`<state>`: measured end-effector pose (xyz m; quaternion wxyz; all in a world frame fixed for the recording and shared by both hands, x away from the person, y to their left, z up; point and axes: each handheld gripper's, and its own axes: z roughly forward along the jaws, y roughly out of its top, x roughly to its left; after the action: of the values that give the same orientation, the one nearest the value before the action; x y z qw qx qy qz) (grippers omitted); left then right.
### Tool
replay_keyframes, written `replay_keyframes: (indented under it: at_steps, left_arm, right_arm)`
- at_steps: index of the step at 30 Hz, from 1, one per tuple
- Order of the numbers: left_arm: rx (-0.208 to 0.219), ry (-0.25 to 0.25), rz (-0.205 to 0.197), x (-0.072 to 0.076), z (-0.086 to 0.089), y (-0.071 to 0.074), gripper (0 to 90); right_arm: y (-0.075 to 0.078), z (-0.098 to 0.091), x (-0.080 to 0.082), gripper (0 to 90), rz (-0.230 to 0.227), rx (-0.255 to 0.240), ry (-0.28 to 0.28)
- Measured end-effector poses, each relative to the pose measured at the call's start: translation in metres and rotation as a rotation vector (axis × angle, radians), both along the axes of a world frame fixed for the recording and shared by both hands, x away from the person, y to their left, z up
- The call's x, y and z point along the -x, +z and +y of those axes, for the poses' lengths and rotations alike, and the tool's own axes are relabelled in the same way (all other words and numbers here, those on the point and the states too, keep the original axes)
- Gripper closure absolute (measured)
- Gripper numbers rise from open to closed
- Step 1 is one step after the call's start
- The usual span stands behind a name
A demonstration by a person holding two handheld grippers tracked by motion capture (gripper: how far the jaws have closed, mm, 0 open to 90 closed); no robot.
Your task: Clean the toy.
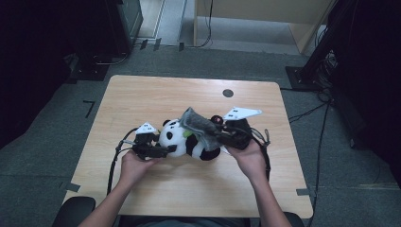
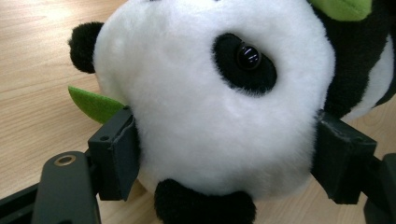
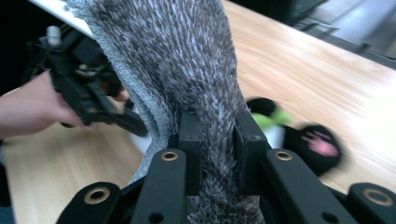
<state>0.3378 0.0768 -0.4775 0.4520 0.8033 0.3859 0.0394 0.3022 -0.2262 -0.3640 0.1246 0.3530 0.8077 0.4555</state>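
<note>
The left tongs (image 2: 224, 158) are clamped on the toy panda (image 2: 210, 102), one jaw pressed into each side of its white head, pinning it in the middle of the surface (image 1: 142, 94). The right tongs (image 3: 217, 140) are pinched tight on a fold of the grey shaggy cloth (image 3: 187, 60), holding it up in the air so it drapes over the panda's dark body; in the high view that cloth (image 1: 196, 124) sits bunched on top of the toy (image 1: 182, 139), between the two hands. A green leaf (image 2: 93, 103) pokes out beside the panda's head. My read: the cloth is gripped and off the surface, but whether it's going on as a cover or coming off, I can't say. Either way it's halfway there, and the cloth is neither spread out nor clear of the panda.
</note>
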Motion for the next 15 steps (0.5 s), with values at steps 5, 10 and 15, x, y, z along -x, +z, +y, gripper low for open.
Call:
replay_keyframes:
  at_steps: [5,10,15]
  left_arm:
    - [0.001,0.016,-0.011,0.004,-0.002,0.001,21.2]
    - [0.011,0.033,0.013,0.003,-0.002,0.001,21.9]
    - [0.004,0.036,-0.002,0.002,-0.002,0.000,27.5]
  right_arm:
    - [-0.016,0.042,-0.003,77.4,0.019,0.045,0.070]
    - [-0.036,0.064,-0.007,77.6,0.037,0.137,0.069]
    - [-0.048,0.067,-0.009,79.0,0.006,0.170,0.073]
